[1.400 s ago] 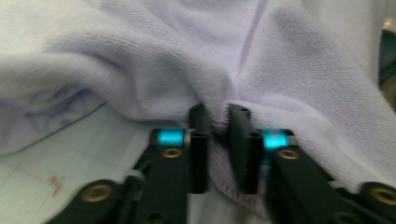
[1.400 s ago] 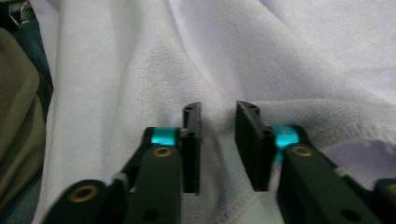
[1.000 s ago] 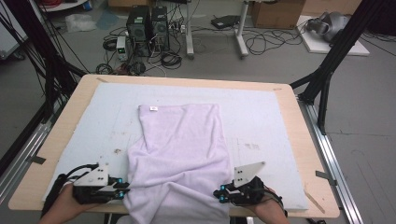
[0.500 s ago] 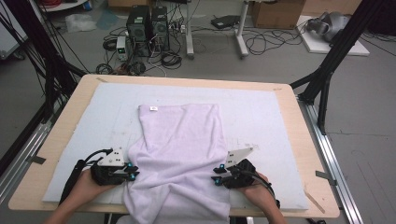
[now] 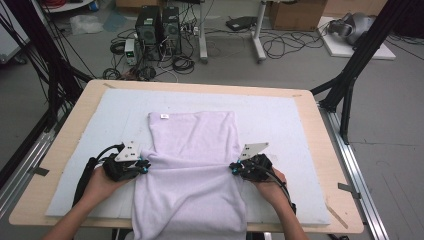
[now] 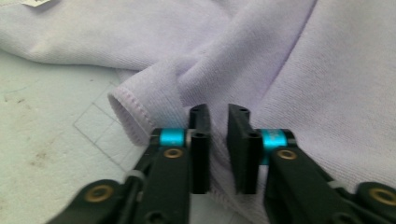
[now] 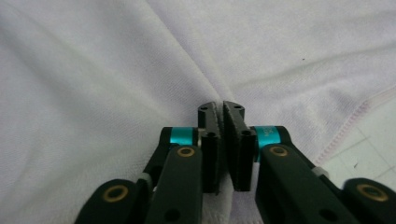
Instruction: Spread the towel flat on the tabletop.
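A lavender cloth (image 5: 192, 140) lies down the middle of the pale mat (image 5: 280, 115), its white tag (image 5: 164, 116) at the far left corner. My left gripper (image 5: 142, 165) is shut on a bunched fold at the cloth's left edge; in the left gripper view the jaws (image 6: 218, 121) clamp a thick fold of the cloth (image 6: 303, 70) beside its stitched hem. My right gripper (image 5: 234, 168) is shut on the right edge, its jaws (image 7: 222, 116) pressed tight on the cloth (image 7: 116, 70). Between the two grippers the cloth is drawn in to a waist. Its near part hangs over the table's front edge.
The mat covers a wooden table (image 5: 325, 165) with bare wood around it. Metal rails (image 5: 357, 170) run along both sides. Beyond the far edge, computer towers (image 5: 157, 25) and cables lie on the floor. Black frame legs (image 5: 350, 80) stand at the right.
Both grippers have moved away from the person, up the table, taking the cloth's side edges with them. The cloth now pinches in between them.
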